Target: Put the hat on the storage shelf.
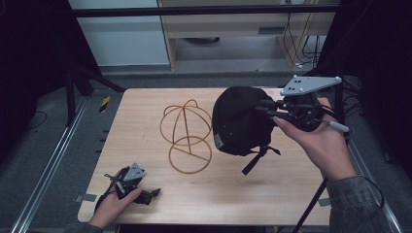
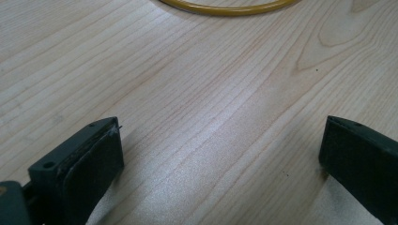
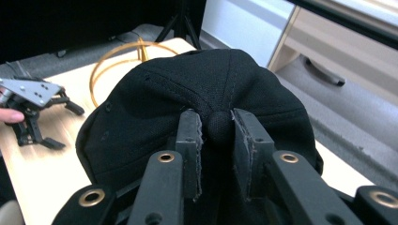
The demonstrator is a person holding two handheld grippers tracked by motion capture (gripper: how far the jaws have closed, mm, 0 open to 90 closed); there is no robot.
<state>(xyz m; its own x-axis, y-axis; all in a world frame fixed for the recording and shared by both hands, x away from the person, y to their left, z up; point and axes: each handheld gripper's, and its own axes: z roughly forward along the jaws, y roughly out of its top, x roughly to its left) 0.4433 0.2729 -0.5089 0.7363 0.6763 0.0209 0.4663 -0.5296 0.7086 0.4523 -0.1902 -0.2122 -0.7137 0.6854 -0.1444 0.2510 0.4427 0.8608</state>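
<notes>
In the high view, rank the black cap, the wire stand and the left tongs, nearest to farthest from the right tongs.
1. Cap: clamped by its top button in the right tongs, lifted off the table.
2. Wire stand: mid-table, just left of the cap.
3. Left tongs: near-left corner, resting open on the table.

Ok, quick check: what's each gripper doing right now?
Left gripper: jaws open, holding nothing, low over the wooden table.
Right gripper: jaws closed on the black fabric cap's top button.
</notes>
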